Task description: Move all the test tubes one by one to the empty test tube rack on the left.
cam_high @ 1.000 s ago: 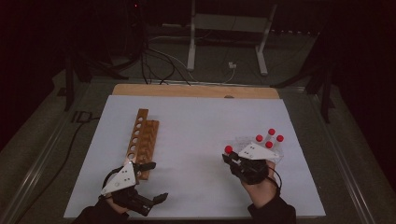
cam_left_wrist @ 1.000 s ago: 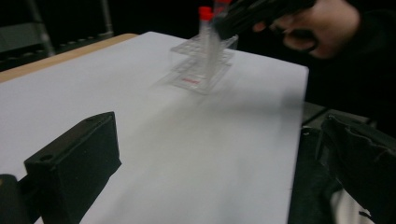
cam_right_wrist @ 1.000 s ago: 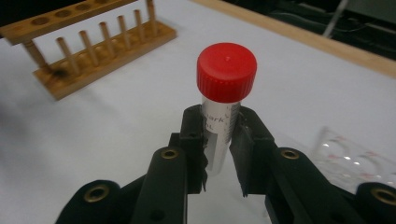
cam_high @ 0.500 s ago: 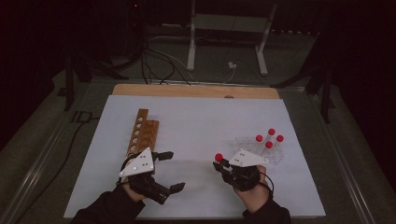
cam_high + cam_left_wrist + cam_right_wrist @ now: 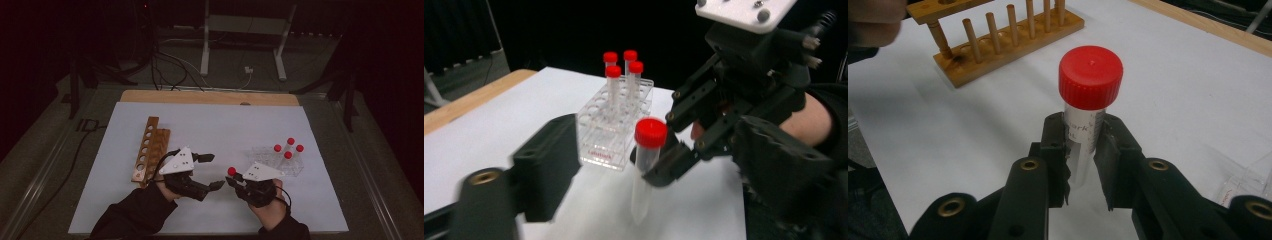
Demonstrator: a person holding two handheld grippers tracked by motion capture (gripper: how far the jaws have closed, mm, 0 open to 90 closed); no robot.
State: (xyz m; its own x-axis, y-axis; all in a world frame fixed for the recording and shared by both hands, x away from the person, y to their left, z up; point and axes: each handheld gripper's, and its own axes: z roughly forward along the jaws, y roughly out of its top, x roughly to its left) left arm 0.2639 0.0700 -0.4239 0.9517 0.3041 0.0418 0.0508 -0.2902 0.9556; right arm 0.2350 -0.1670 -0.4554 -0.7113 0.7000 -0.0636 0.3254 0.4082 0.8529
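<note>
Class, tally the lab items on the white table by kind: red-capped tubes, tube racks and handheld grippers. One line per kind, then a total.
Red-capped tubes: 5, four in the clear rack, one held tube
Racks: 2, the clear rack and the wooden rack
Grippers: 2, left gripper, right gripper
Total: 9

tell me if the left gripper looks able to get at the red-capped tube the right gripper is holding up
Probably yes. The left gripper, whose jaws have just been closing, faces the tube with nothing between them. The right gripper clamps below the cap, leaving the cap and lower end exposed.
</note>
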